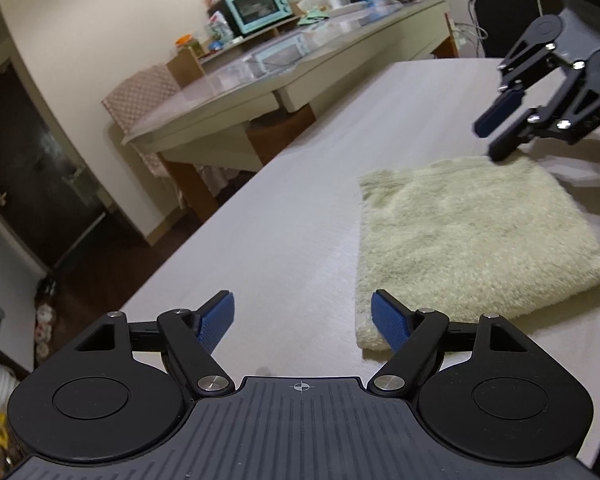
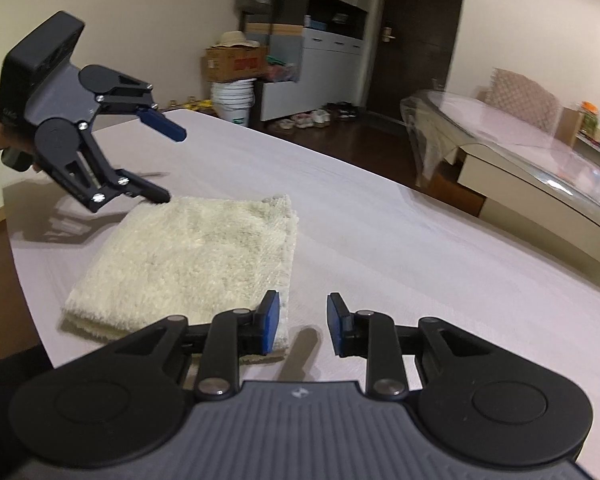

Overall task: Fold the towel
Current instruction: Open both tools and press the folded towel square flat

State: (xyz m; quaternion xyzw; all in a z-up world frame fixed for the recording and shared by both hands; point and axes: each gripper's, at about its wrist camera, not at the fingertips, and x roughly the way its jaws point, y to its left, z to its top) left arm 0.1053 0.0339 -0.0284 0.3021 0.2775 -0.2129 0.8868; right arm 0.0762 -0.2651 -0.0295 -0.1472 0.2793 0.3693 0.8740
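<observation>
A cream fluffy towel [image 1: 472, 240] lies folded into a thick square on the pale grey table [image 1: 284, 208]. My left gripper [image 1: 304, 320] is open wide over bare table, just left of the towel's near corner. In the right wrist view the towel [image 2: 196, 264] lies to the left. There the left gripper [image 2: 168, 166] hovers at its far corner, lower fingertip close to the pile. My right gripper [image 2: 303, 326] is open a little beside the towel's near right corner, with only tabletop between its pads. From the left wrist view, the right gripper [image 1: 492, 140] sits at the towel's far edge.
A second, glass-topped table [image 1: 228, 92] carries a mint toaster oven [image 1: 258, 6], jars and clutter, with a checked chair [image 1: 140, 96] beside it. Boxes and white buckets [image 2: 236, 96], shoes and a dark door [image 2: 416, 36] stand beyond the table's far edge.
</observation>
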